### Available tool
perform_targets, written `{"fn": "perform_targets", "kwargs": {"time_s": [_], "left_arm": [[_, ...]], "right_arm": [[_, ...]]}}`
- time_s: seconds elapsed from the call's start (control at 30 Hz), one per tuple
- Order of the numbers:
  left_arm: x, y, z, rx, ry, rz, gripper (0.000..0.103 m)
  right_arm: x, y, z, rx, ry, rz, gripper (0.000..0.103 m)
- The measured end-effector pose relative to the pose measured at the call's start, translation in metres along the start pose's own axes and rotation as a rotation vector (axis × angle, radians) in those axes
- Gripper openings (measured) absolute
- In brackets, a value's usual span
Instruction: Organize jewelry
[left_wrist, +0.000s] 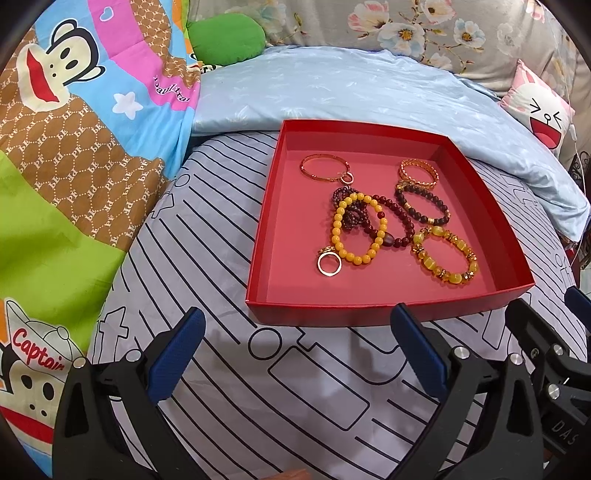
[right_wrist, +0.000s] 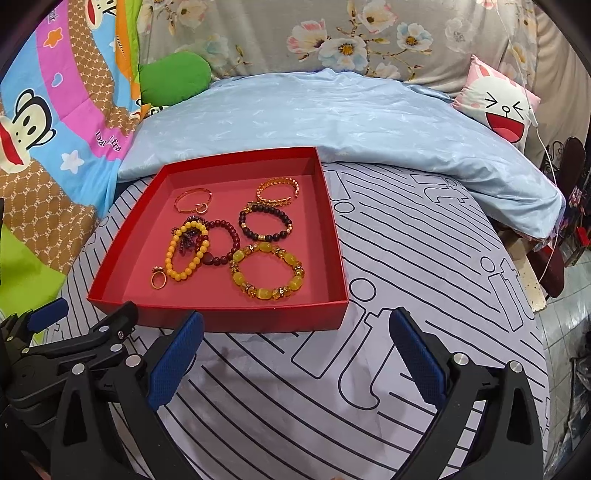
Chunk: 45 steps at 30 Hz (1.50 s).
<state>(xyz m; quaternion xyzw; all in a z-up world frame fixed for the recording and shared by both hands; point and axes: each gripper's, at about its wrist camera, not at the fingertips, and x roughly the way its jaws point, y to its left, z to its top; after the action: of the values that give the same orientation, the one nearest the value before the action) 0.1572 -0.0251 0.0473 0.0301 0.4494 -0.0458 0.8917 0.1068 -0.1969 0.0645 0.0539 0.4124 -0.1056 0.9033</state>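
Observation:
A shallow red tray (left_wrist: 388, 308) (right_wrist: 229, 317) sits on the striped grey bed sheet. It holds several bracelets and rings: a thin gold bangle (left_wrist: 323, 167) (right_wrist: 192, 199), a gold chain cuff (left_wrist: 419, 173) (right_wrist: 277, 192), a dark bead bracelet (left_wrist: 421, 205) (right_wrist: 264, 221), a yellow bead bracelet (left_wrist: 358, 229) (right_wrist: 186, 253), a dark red bead bracelet (left_wrist: 397, 221) (right_wrist: 221, 243), a yellow stone bracelet (left_wrist: 445, 254) (right_wrist: 266, 271) and a gold ring (left_wrist: 328, 264) (right_wrist: 159, 280). My left gripper (left_wrist: 297, 354) is open and empty in front of the tray. My right gripper (right_wrist: 295, 354) is open and empty, just right of the left one.
A light blue quilt (left_wrist: 332, 88) (right_wrist: 332, 114) lies behind the tray. A cartoon monkey blanket (left_wrist: 74, 129) (right_wrist: 48, 129) is on the left, with a green cushion (left_wrist: 225, 37) (right_wrist: 173, 75). A rabbit pillow (left_wrist: 543, 110) (right_wrist: 498, 103) is at the back right. The bed edge and floor (right_wrist: 565, 332) lie to the right.

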Motion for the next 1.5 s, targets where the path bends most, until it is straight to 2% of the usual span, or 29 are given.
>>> {"fn": "perform_targets", "kwargs": {"time_s": [1.5], "left_arm": [[-0.0036, -0.0018, 0.0021, 0.002, -0.008, 0.013, 0.096]], "right_arm": [[-0.0003, -0.0073, -0.0001, 0.015, 0.003, -0.010, 0.097]]}}
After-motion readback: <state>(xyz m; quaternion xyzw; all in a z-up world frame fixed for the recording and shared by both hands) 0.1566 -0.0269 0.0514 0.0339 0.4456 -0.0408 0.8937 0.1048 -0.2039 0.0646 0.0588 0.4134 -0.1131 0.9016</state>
